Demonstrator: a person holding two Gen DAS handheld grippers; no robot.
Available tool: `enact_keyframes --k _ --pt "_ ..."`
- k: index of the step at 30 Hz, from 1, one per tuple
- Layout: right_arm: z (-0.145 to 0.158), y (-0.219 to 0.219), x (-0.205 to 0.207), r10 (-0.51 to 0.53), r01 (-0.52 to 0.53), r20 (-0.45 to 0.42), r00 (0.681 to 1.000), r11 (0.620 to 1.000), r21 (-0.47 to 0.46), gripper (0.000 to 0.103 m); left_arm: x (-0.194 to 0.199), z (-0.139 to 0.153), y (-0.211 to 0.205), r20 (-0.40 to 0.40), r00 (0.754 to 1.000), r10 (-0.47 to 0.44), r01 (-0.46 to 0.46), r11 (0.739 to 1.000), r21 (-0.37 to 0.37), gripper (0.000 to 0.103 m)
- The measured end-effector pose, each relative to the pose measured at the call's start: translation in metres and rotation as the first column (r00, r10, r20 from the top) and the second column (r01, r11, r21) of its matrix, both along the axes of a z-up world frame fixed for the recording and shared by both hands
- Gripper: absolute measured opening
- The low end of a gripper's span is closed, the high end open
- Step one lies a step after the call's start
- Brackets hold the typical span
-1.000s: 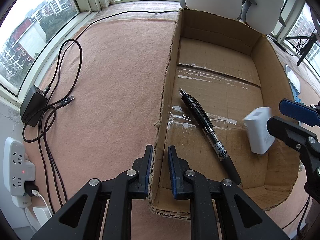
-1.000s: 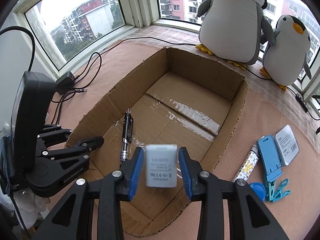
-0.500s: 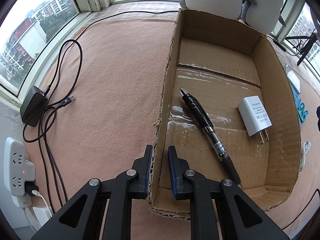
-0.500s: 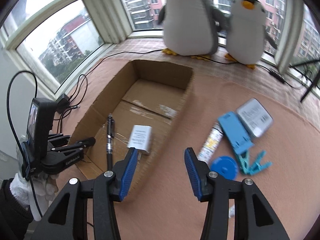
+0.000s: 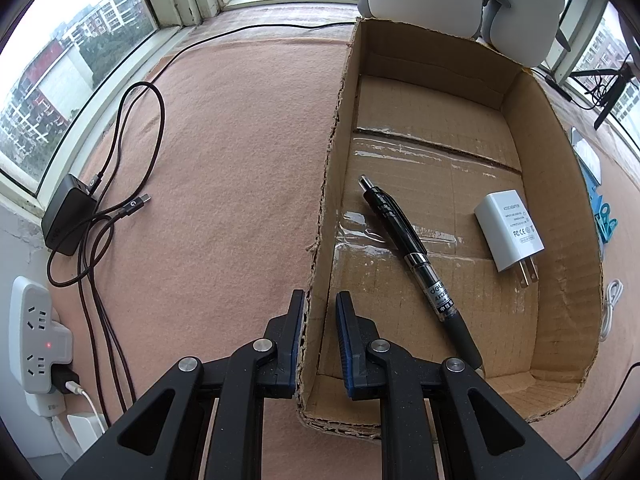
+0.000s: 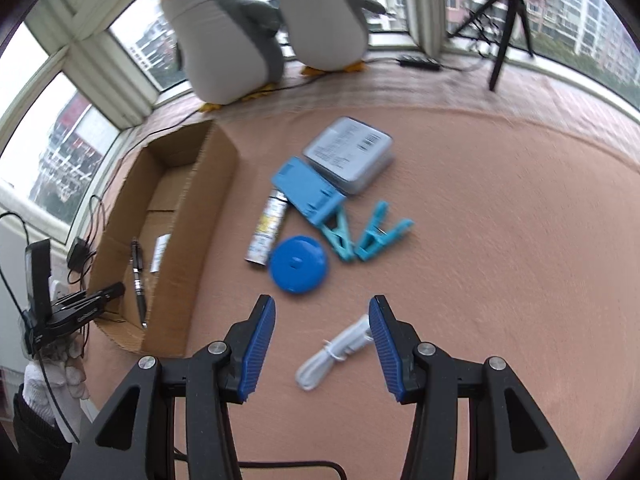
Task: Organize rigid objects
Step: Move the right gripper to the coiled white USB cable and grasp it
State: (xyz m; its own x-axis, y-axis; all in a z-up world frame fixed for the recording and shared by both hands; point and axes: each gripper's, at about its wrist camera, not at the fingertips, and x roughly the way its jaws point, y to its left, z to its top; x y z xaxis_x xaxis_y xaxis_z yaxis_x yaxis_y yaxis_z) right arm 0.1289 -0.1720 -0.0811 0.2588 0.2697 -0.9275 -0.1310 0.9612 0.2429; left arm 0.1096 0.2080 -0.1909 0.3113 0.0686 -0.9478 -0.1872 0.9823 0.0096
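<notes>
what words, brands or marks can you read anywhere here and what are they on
"deli" and "AXGE..." with Chinese characters below: black pen in the cardboard box.
"FC" and "CE" marks: white plug-in charger; its small print is too small to read.
"G" logo: dark cable plug.
Barcode and print on the grey flat box: blurred.
Lettering on the left gripper seen from the right: unreadable.

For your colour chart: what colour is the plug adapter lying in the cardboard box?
White plug adapter with grey print; clearest in the left wrist view.
</notes>
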Motion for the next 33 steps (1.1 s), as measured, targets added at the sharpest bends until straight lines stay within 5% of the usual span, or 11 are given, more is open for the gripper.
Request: enact_keyframes --k 14,24,33 --pt "-0.050 -0.016 -0.008 -0.088 0.095 -0.176 0.981 0.995 0.034 0.045 0.000 0.001 -0.002 0.000 1.000 -0.001 0.001 1.000 0.003 0.015" --pt "-0.060 -0.002 0.000 -0.080 0.077 -0.184 0.980 0.997 -0.026 0.044 0.000 0.001 -0.001 0.001 1.000 0.000 0.000 1.000 0.002 0.015" --pt "-0.063 0.020 0.009 -0.021 0.007 -0.160 0.987 0.996 -0.090 0.027 0.000 0.000 -0.002 0.001 1.000 0.000 0.000 1.000 0.001 0.015"
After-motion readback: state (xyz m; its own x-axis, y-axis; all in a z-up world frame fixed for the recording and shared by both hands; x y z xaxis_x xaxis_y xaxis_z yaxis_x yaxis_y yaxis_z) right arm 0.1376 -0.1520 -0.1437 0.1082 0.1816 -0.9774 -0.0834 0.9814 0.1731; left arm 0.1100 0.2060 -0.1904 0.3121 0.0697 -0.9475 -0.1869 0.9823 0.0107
